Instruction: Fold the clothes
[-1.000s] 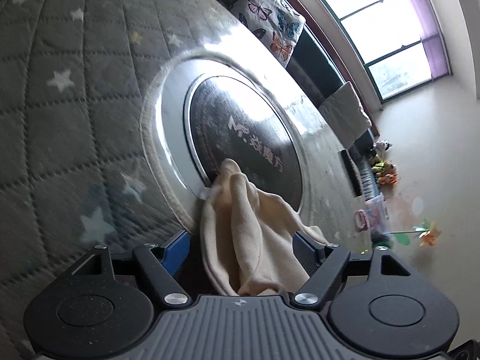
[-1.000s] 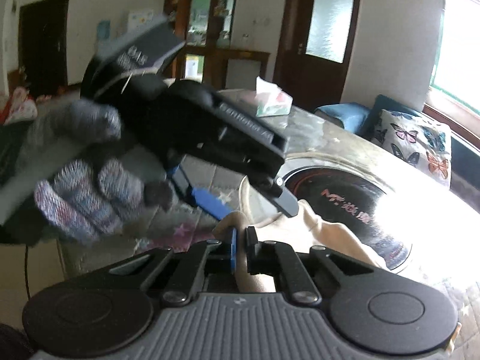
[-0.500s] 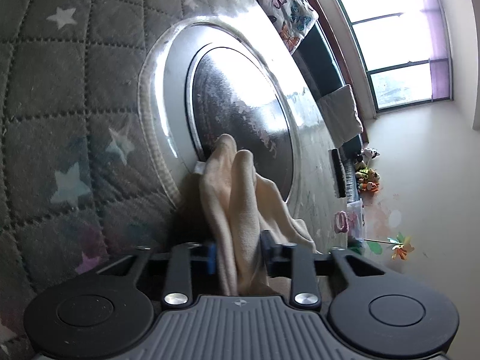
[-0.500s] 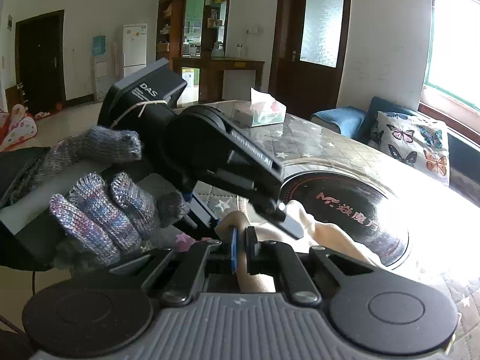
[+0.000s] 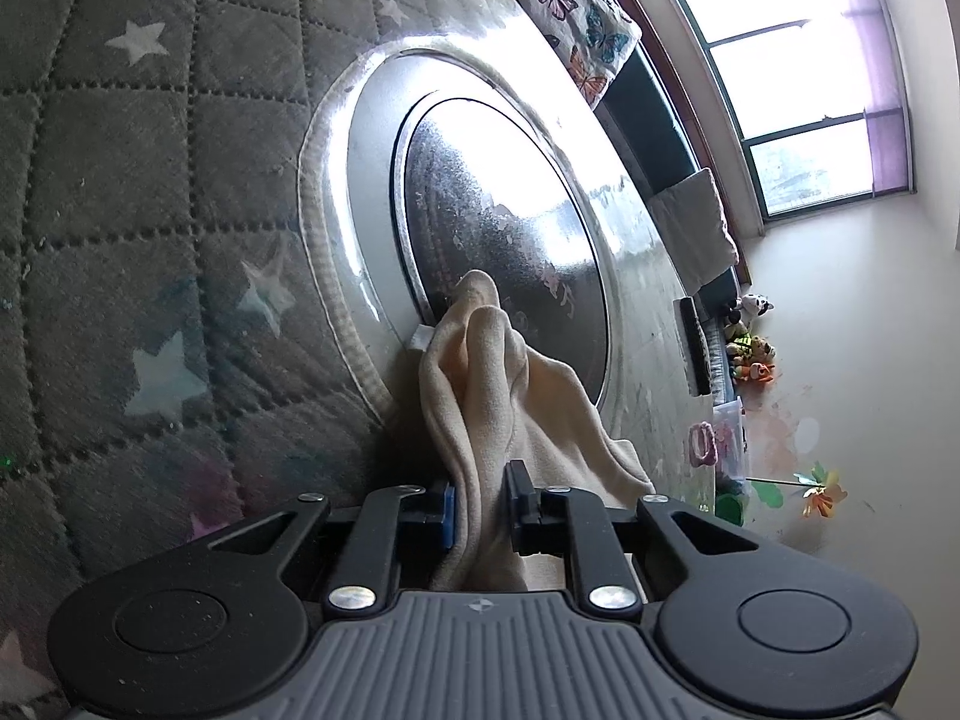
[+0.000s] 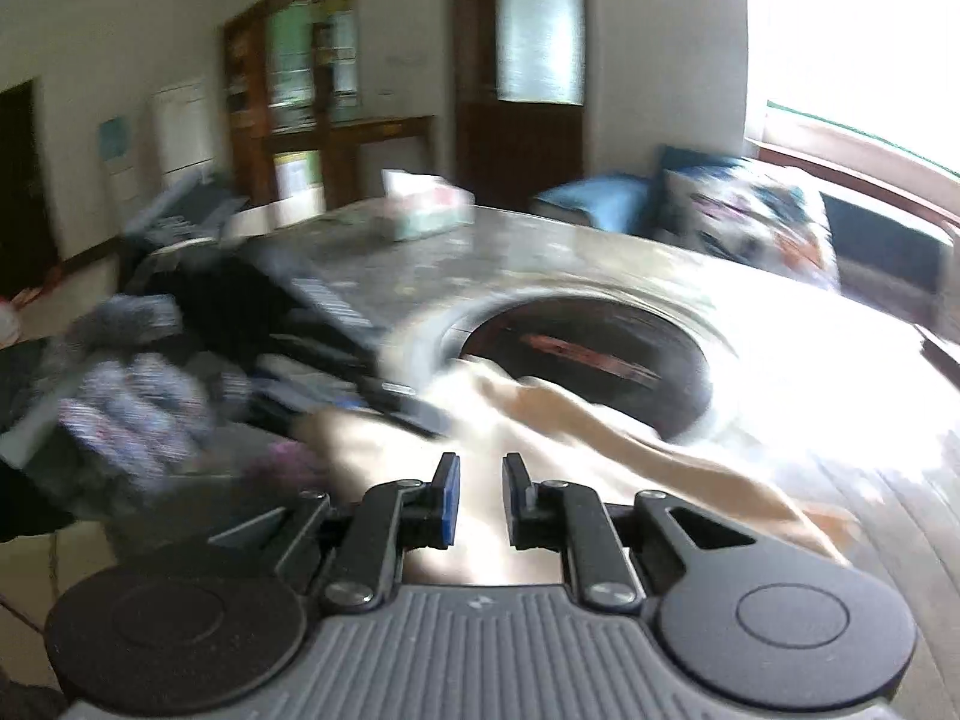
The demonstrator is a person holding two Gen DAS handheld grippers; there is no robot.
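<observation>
The left claw [image 5: 480, 498] was wide open a second ago, with the cloth [image 5: 498, 396] lying loose between its fingers. It has shut since then and now pinches a bunched fold of the cloth. The right claw [image 6: 480, 495] was shut tight on the cloth a second ago. Now its fingers stand apart with a gap between them, and the cloth [image 6: 576, 432] lies under and past them. So the cloth has passed from one claw to the other. I think the right claw has let go so it can take a new spot on the cloth for the next fold.

The cloth lies on the surface [image 5: 120, 192], partly over the near rim of the round dark plate [image 5: 498, 192] in the middle, and its near end is lifted up into the left claw.

The right view is very blurry, so I cannot tell if the cloth touches the right claw's fingers. The left claw's body hides where the cloth ends. The gloved hand [image 6: 132, 402] is only a smear. How many folds are done cannot be told
</observation>
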